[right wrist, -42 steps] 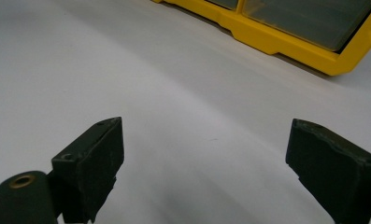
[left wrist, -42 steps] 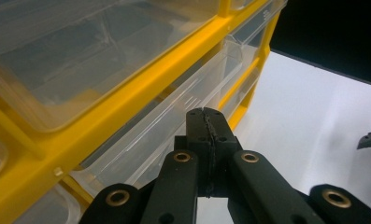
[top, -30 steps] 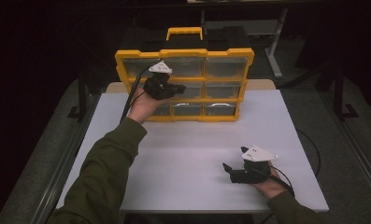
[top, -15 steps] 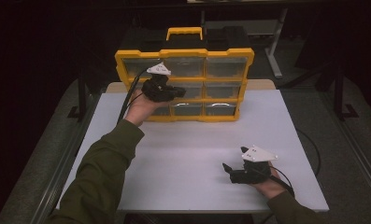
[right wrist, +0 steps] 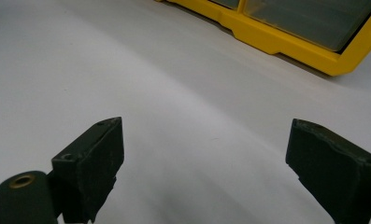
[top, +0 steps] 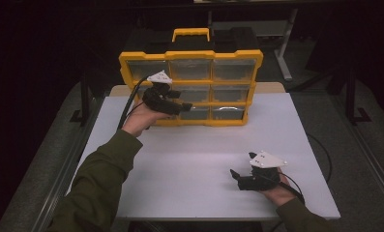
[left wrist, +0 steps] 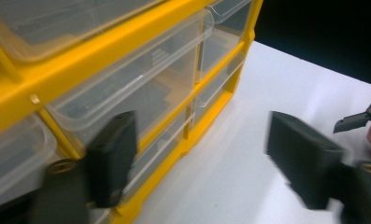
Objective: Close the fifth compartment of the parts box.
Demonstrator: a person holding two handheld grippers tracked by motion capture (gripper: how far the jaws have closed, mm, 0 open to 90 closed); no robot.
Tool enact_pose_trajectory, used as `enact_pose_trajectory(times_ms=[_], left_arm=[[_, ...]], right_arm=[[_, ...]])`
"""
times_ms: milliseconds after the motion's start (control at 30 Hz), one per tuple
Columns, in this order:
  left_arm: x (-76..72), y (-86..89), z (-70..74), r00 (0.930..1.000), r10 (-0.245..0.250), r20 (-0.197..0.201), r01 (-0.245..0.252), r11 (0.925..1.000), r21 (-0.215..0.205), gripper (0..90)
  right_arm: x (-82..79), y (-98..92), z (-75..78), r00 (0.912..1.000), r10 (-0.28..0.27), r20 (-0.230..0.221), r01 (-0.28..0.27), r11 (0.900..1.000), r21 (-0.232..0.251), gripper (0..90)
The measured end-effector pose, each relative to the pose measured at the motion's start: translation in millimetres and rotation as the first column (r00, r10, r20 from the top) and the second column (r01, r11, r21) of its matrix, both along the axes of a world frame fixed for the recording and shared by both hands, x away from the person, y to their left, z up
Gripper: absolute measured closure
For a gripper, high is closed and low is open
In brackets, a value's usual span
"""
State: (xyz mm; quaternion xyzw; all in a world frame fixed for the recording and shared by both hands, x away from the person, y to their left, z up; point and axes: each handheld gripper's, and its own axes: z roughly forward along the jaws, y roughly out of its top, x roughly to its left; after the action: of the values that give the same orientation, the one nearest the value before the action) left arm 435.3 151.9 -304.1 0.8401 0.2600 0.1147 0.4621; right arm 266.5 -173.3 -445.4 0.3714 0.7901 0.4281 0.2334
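Just now opening: left gripper (top: 180,107), jaws wide and empty at cabinet (top: 192,54) middle row, drawer (left wrist: 131,88) apparently let go, shut. Right gripper (top: 242,175) open, empty, resting near table (top: 199,159) front.

One yellow organiser (top: 190,88) stands at twelve o'clock on one white table (top: 199,159), showing nine clear drawers (top: 191,70) in three rows of three and one yellow carry handle (top: 191,33). Two grippers are present: one left gripper (top: 180,107) and one right gripper (top: 242,166).
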Motion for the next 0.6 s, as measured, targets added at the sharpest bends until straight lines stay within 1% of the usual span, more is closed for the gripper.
enact_pose_trajectory(times_ms=[33, 67, 100, 167, 200, 233, 333, 367, 400, 467, 600], left_arm=[[-2.1, -0.1, -0.8, 0.9999, 0.007, 0.008, -0.007, 1.0000, 0.001, 17.1], [-3.3, 0.8, -1.2, 1.0000, 0.002, 0.008, -0.002, 1.0000, 0.007, 12.6], [-5.5, 1.2, -2.5, 1.0000, -0.008, 0.004, 0.008, 1.0000, 0.005, 9.7], [-8.7, 1.2, -4.2, 1.0000, -0.008, 0.003, 0.008, 0.9999, 0.011, 2.5], [-10.7, 1.6, -4.7, 1.0000, -0.009, 0.002, 0.009, 0.9999, 0.008, 0.6], [-12.7, 2.8, -5.6, 0.9998, -0.015, 0.009, 0.015, 0.9998, 0.009, 0.0], [-18.3, 4.7, -8.1, 0.9998, -0.015, 0.014, 0.015, 0.9999, 0.004, 0.0], [-20.4, 4.9, -9.6, 0.9998, -0.014, 0.015, 0.014, 0.9999, -0.006, 0.0], [-22.1, 5.9, -10.4, 0.9997, -0.014, 0.017, 0.014, 0.9999, -0.001, 0.0], [-26.2, 6.8, -13.3, 0.9999, -0.009, 0.013, 0.009, 0.9998, -0.017, 0.0], [-32.9, 11.6, -17.8, 0.9998, -0.008, 0.021, 0.008, 0.9999, -0.009, 0.0]], right_arm=[[-0.1, 0.1, 0.0, 1.0000, -0.001, -0.001, 0.001, 1.000, 0.000, 10.6], [-0.1, 0.1, -0.1, 1.0000, -0.001, 0.000, 0.001, 1.000, -0.001, 10.6], [-0.1, 0.2, 0.0, 1.0000, -0.001, -0.001, 0.001, 1.000, 0.000, 10.6], [0.1, 0.0, -0.3, 1.0000, 0.000, 0.000, 0.000, 1.000, -0.004, 10.6], [0.8, -0.3, -0.5, 0.9999, 0.004, 0.010, -0.003, 1.000, -0.009, 10.6], [0.9, -0.3, -0.5, 0.9999, 0.005, 0.011, -0.004, 1.000, -0.009, 10.6], [0.7, -0.2, -0.5, 0.9999, 0.005, 0.011, -0.005, 1.000, -0.009, 10.6], [0.3, -0.1, -0.4, 1.0000, 0.004, 0.006, -0.004, 1.000, -0.009, 10.6], [-0.3, 0.2, -0.4, 1.0000, 0.003, -0.004, -0.003, 1.000, -0.005, 10.6], [-0.4, 0.3, -0.4, 1.0000, 0.002, -0.006, -0.002, 1.000, -0.004, 10.6], [-0.5, 0.6, -0.6, 1.0000, 0.005, -0.006, -0.005, 1.000, -0.005, 10.6]])
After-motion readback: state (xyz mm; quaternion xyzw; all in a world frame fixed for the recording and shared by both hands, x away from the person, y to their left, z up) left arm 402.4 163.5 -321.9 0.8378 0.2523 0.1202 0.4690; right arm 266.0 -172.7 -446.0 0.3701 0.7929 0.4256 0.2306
